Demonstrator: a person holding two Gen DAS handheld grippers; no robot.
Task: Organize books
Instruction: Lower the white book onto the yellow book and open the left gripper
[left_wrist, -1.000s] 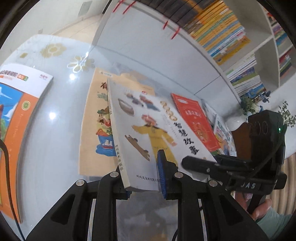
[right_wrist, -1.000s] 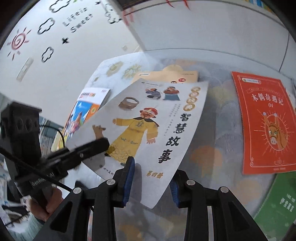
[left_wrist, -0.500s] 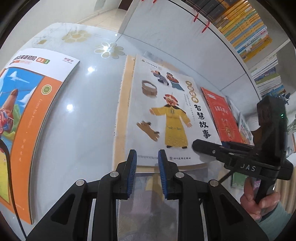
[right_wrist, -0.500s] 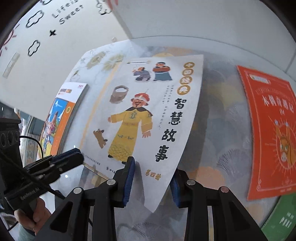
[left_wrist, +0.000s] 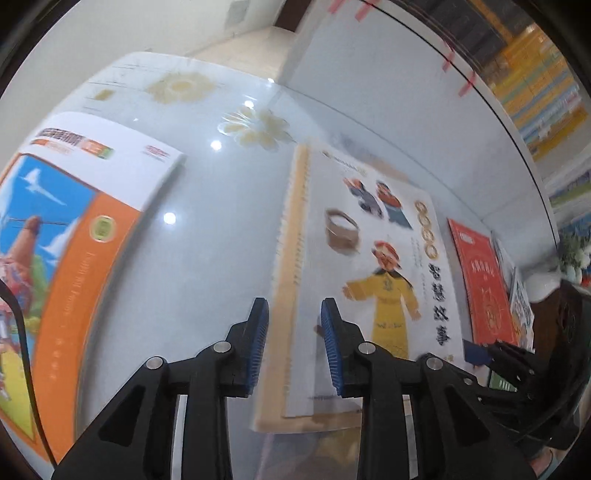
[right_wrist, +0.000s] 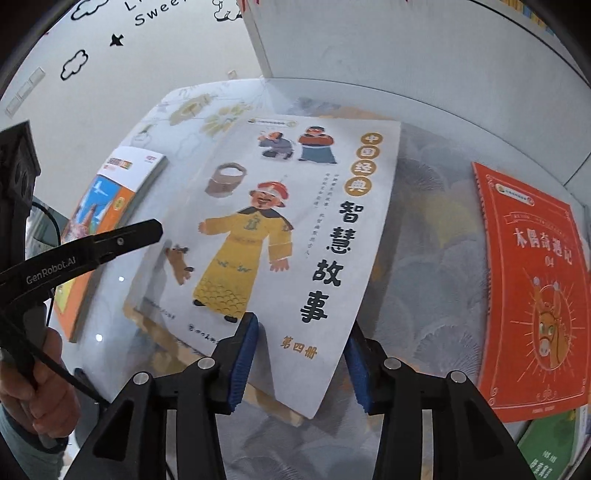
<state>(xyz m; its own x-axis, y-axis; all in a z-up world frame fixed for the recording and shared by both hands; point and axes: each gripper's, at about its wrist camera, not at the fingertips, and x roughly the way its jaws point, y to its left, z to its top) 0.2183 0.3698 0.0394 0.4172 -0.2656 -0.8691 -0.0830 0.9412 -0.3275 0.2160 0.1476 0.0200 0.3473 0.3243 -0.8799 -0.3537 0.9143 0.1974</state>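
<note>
At the far left of the worktop (left_wrist: 221, 229), an orange-and-white book (left_wrist: 74, 236) is seen lying flat, well apart from the rest. To its right, the grey storybook (right_wrist: 295, 229) with the yellow-robed figure is laid face up on top of a tan book (left_wrist: 291, 295), whose edge shows along the left and near sides.

The left gripper (left_wrist: 293, 347) is pitched steeply down over the near left corner of this pile. Its blue-padded fingers (left_wrist: 258, 347) have just been opening and are spread, with the left edges of both books seen between them but no pad pressed on either. In the right wrist view, the same gripper is seen at the left, held in a hand (right_wrist: 33, 391) with a sleeve at the wrist.

The right gripper (right_wrist: 299, 365) is likewise angled steeply down, over the near right corner of the grey storybook. Its fingers (right_wrist: 243, 365) have just been opening and stand apart on either side of that corner, not clamped on it.

Further right, a red book (right_wrist: 535, 288) lies flat on the worktop, apart from the pile, and a green book (right_wrist: 550, 454) is seen just beyond its near edge.
</note>
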